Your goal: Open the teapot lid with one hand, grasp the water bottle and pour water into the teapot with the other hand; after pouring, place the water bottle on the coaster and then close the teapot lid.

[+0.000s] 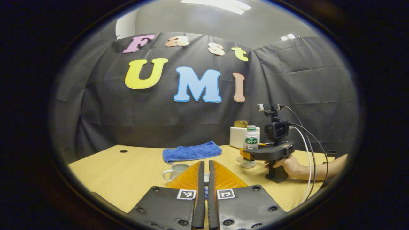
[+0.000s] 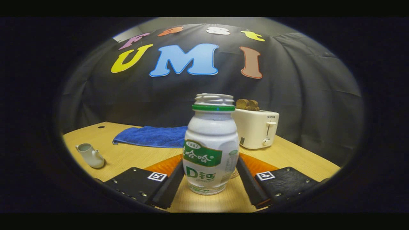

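Water bottle point(image 2: 211, 150) upright on table point(image 2: 127, 156), between spread right gripper point(image 2: 211, 179) fingers, apparently untouched. Left gripper point(image 1: 204, 182) pressed together near open teapot point(image 1: 174, 171).

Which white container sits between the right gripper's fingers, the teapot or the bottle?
The water bottle, upright with a green neck ring and label, between the open right gripper fingers. The teapot sits apart, far left.

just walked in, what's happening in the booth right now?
A person works two handheld grippers at a wooden table. The right gripper is open around the upright water bottle, fingers either side, not clearly pressing. The left gripper is shut, pointing toward the teapot, whose lid is off. A blue towel and a toaster sit behind.
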Demonstrator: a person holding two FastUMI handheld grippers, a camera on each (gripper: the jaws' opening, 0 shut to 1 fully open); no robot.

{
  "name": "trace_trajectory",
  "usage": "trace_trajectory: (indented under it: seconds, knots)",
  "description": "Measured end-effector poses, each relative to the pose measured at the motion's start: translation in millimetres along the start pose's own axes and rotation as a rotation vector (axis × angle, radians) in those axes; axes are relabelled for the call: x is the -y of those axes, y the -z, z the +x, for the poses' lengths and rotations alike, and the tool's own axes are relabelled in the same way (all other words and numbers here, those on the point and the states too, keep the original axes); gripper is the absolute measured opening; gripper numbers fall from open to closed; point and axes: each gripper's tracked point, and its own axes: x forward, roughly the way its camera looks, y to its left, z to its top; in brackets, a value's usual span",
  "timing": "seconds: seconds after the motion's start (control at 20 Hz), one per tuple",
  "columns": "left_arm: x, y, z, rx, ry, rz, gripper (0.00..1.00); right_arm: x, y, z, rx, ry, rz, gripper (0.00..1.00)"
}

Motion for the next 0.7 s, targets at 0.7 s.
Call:
trace_trajectory:
  seconds: [0.7]
  knots:
    - [-17,9,-43,-0.019,-0.033,0.006,0.10,-69,-18,-29,0.054,-0.155,-0.317,0.73]
